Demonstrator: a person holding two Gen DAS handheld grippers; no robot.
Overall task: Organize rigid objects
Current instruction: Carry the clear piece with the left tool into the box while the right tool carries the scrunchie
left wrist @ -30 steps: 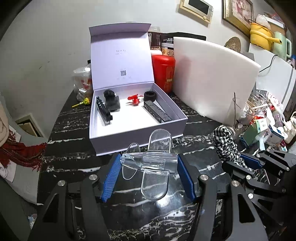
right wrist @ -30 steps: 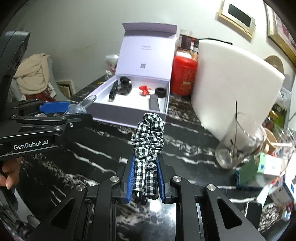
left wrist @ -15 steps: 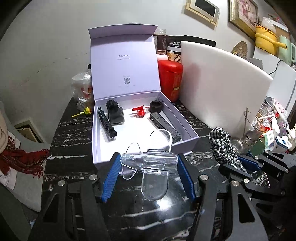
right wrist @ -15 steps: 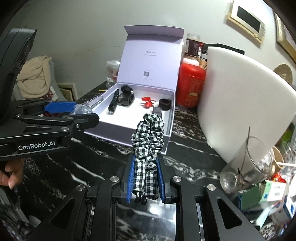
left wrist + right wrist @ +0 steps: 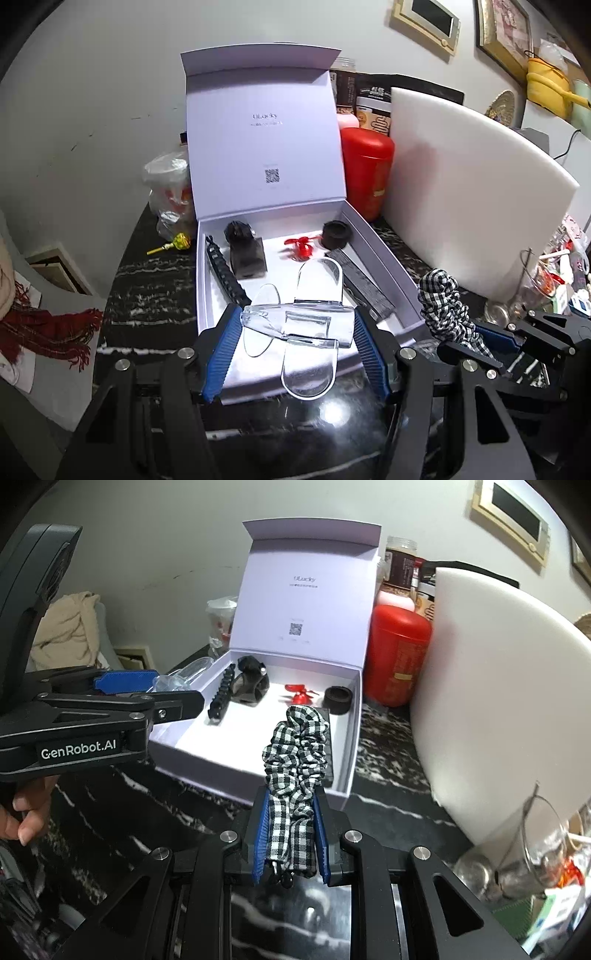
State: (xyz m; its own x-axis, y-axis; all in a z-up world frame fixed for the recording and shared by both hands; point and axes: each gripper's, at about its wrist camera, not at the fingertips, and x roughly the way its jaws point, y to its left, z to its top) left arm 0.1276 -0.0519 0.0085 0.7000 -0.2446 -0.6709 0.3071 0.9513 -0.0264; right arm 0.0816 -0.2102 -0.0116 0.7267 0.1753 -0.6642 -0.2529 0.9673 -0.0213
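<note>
- Tabletop (image 5: 147,295): black marble-look surface with white veins, carries an open white cardboard gift box (image 5: 373,254) with its hinged lid standing upright.
- Left claw (image 5: 297,332): blue ribbed pads clamped on a clear plastic hair claw clip (image 5: 295,325), 1 pad at each end of it; clip held over the near edge of the box.
- Right claw (image 5: 290,834): pads pressed together on a black-and-white checked fabric scrunchie (image 5: 295,753); scrunchie sticks up and forward over the near right corner of the box.
- Inside box: black toothed hair clip (image 5: 225,277) along the left wall, black chunky clip (image 5: 245,251) beside it, small red bow clip (image 5: 301,249) near the back, black round band (image 5: 334,234) at back right, dark flat rectangular clip (image 5: 360,286) along the right wall.
- Right of box: red cylindrical canister (image 5: 365,170), touching or just beside the box wall, cannot tell which; white curved board (image 5: 472,192) standing upright next to it.
- Left of box: yellow lollipop (image 5: 177,242) on the tabletop, crumpled clear plastic bag (image 5: 170,192) behind it.
- Right wrist view: person's hand (image 5: 26,812) on the left claw's handle at the left edge; clear drinking glass (image 5: 532,845) at lower right.
</note>
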